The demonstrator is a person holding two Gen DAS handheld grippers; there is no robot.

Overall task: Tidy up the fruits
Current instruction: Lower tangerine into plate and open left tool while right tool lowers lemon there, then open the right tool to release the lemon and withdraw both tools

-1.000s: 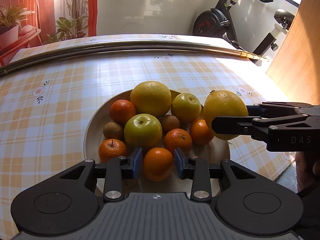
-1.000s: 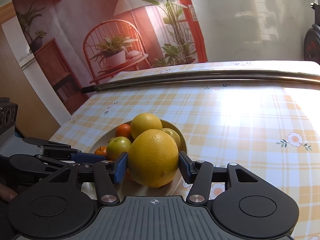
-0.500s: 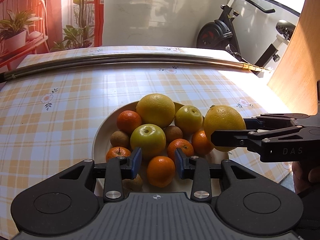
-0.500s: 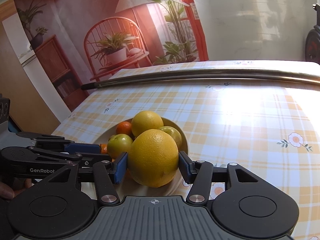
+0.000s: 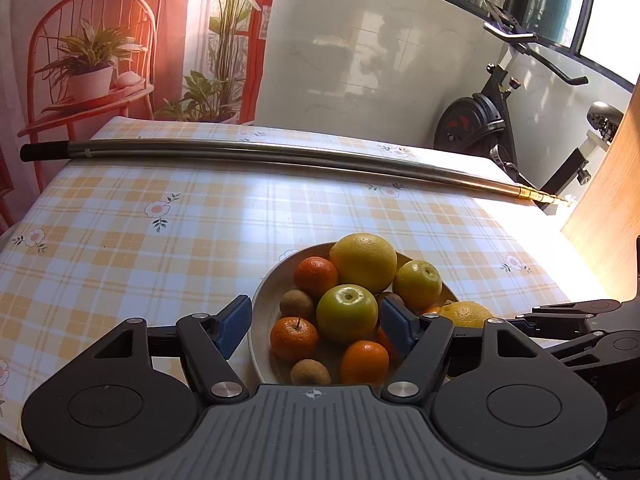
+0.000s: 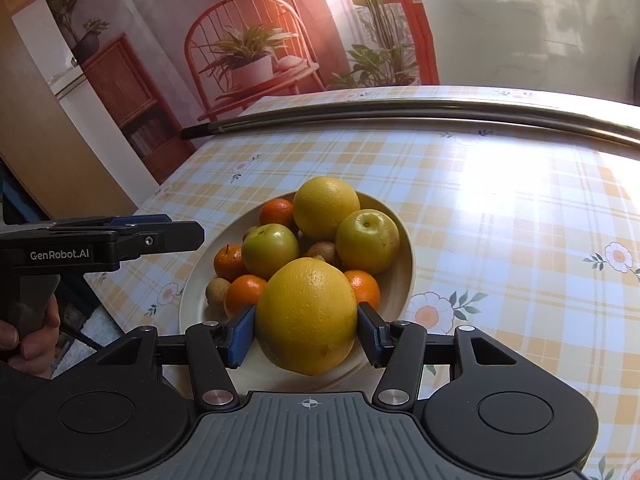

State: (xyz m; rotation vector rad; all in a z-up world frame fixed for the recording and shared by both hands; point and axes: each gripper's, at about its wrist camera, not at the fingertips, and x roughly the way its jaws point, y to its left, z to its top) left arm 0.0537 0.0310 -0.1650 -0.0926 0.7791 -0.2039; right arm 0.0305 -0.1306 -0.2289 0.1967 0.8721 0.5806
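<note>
Nearest thing in the right wrist view is the right gripper (image 6: 306,330), blue pads clamped on both sides of a big yellow citrus (image 6: 306,316), holding it over the near rim of the bowl (image 6: 406,276). My guess is it's the last big piece going in, kept above the pile because there's not much bare bowl floor left, so it'll probably have to sit at the near edge or on top. The left gripper (image 5: 316,326) has its jaws wide apart with nothing in them, hovering at the near-left side of the bowl, which looks to me like it's staying out of the way. You can see a bit of the person's hand (image 6: 28,330) on its handle. Inside the bowl: a green apple (image 6: 270,250) in the middle, a yellower apple (image 6: 367,242) to its right, another large citrus (image 6: 326,206) at the far side, several small mandarins and a few brown kiwi-looking fruits tucked in the gaps. Round stuff stacked like that could roll, so I'd set the held one down gently. Bowl sits on a table with a glossy yellow plaid tablecloth (image 6: 500,220) with little flowers, and a long metal pole (image 5: 280,156) lies across the far end. Beyond that, a wall poster showing a red chair and plants, a white wall, and an exercise bike (image 5: 496,120) far right.
</note>
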